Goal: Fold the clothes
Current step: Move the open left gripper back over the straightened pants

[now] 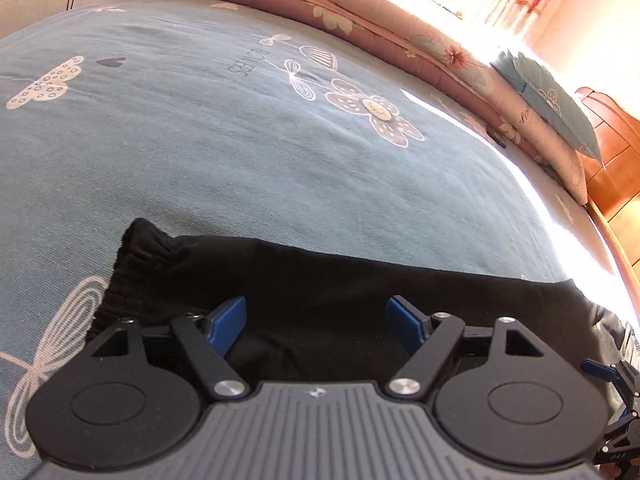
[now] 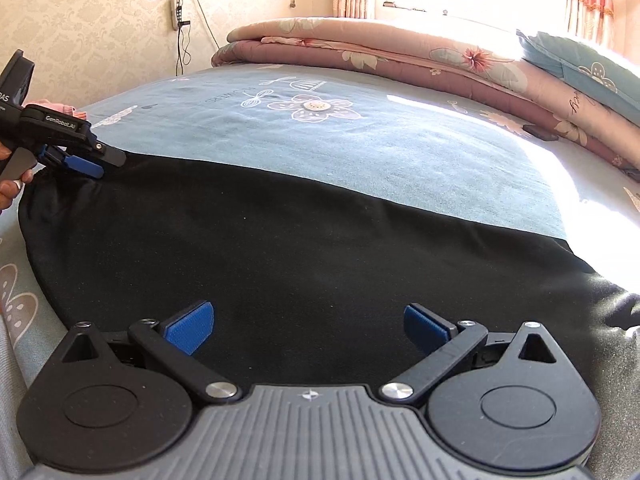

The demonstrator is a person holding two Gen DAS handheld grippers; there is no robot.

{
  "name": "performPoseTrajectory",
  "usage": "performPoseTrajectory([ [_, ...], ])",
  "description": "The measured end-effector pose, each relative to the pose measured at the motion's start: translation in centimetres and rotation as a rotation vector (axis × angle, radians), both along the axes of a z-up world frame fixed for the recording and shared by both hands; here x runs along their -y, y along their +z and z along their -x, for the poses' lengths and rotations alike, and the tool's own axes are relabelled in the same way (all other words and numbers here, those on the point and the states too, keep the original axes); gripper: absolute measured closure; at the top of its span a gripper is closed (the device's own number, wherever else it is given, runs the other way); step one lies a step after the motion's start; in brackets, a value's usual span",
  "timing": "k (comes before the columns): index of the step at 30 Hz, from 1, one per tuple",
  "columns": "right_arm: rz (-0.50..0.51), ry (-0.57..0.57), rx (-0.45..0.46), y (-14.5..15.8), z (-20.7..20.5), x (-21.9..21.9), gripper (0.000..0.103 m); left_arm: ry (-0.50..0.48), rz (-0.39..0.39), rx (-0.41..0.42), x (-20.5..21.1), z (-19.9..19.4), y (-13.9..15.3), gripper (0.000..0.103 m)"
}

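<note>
Two grippers work over one black garment (image 2: 280, 248) spread flat on a blue flowered bedsheet (image 2: 360, 140), along the bed's near edge. Toward the left end of the cloth, by its gathered waistband (image 1: 136, 256), the left gripper (image 1: 316, 322) hovers with its blue pads (image 1: 228, 320) spread wide and nothing pinched between them; a hand (image 2: 10, 188) grips its handle. Further right, over the middle of the garment, the right gripper (image 2: 308, 324) also stands spread, its pads (image 2: 192, 326) apart above the dark fabric, holding nothing. Along the bed's far edge lies a folded pink quilt (image 2: 360, 52), and at the far right corner a blue pillow (image 2: 584, 68) rests on it.
</note>
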State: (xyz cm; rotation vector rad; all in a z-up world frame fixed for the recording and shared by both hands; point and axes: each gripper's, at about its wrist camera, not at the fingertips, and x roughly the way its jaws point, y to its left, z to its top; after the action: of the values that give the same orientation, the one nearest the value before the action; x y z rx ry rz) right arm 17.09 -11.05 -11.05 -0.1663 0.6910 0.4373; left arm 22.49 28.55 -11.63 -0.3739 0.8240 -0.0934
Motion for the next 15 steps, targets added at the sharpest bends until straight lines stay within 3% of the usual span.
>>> performPoseTrajectory([
  [4, -0.033, -0.036, -0.055, -1.4, -0.7, 1.5, 0.000, 0.022, -0.079, 0.055, 0.6, 1.3, 1.9, 0.024],
  [8, -0.032, -0.028, -0.048, -2.0, -0.6, 1.7, 0.000, -0.064, -0.064, 0.108, 2.6, 1.7, 3.1, 0.017],
  [11, -0.034, -0.026, -0.036, -2.3, -0.5, 1.6, 0.000, -0.091, -0.083, 0.077, 3.5, 1.3, 2.1, 0.016],
  [15, -0.034, -0.017, -0.025, -2.3, -0.2, 1.7, 0.000, -0.055, -0.084, 0.000, 3.1, 1.1, -0.4, 0.017],
])
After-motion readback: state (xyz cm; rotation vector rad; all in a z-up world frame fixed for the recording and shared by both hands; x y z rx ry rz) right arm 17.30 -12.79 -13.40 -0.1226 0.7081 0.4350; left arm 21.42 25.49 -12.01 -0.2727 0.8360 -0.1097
